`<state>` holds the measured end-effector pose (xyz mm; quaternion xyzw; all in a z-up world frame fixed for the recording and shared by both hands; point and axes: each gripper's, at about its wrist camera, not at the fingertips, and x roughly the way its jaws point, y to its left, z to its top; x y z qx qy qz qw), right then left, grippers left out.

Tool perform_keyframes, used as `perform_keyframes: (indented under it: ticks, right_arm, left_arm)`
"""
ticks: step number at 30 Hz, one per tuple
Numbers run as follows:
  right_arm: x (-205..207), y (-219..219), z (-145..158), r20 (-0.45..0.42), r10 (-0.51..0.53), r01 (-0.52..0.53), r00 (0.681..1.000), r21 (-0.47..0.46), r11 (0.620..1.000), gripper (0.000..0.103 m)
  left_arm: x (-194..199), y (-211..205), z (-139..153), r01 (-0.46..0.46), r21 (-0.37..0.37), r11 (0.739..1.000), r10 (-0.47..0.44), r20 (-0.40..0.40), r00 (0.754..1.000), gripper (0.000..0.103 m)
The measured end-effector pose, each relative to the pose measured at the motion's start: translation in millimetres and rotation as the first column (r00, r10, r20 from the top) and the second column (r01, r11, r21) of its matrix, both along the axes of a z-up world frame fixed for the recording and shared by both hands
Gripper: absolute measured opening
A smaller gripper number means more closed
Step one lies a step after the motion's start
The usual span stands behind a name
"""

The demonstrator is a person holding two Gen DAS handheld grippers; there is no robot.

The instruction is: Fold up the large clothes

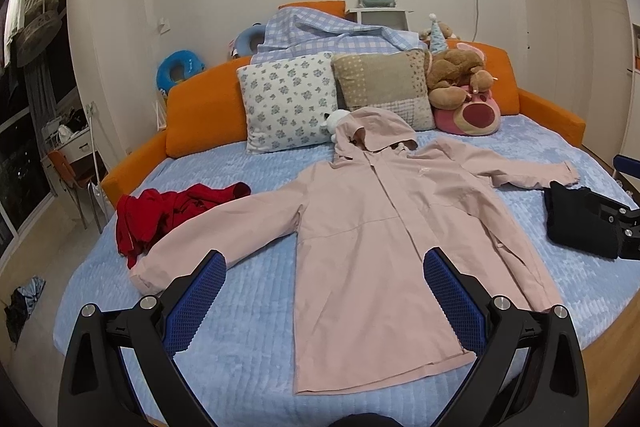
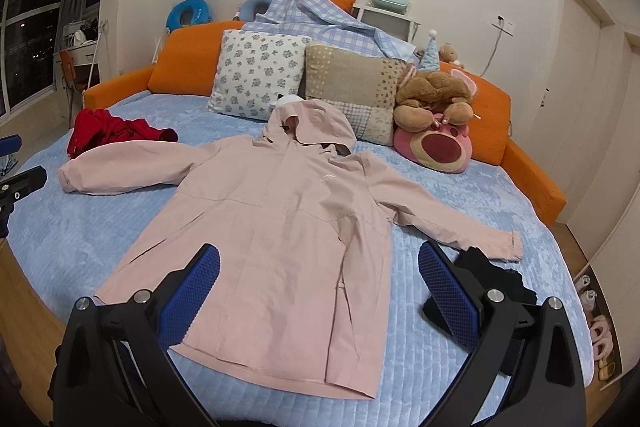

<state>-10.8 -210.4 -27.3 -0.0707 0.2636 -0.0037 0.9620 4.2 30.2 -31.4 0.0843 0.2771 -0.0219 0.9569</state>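
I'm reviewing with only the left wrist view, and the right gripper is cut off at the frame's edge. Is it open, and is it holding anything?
Observer: The right gripper is open and empty, pointing over the pink jacket, which is spread flat on the bed.
Reviewer: My view stops at the bed's right edge. Is there anything on the floor there?
Observer: Yes, pink slippers sit on the floor beside the bed, near the wall.

I can't read any text; the small white chest mark on the pink jacket (image 2: 326, 178) is illegible.
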Motion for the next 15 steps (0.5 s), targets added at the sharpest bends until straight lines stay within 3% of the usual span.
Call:
perform_keyframes:
  ticks: [8,15]
  right_arm:
    - [43.1,46.6,3.6,0.006,0.084,-0.083,0.996,-0.067,0.994,0.098]
    - [98.3,107.5,-3.5,-0.025,0.189,-0.190,0.982,-0.081,0.978,0.098]
  left_arm:
    - [38.4,63.1,-17.0,-0.096,-0.040,0.995,0.093,-0.053,0.994,0.100]
    - [88.0,166.0,-48.9,-0.241,-0.106,0.965,0.227,-0.128,0.965,0.100]
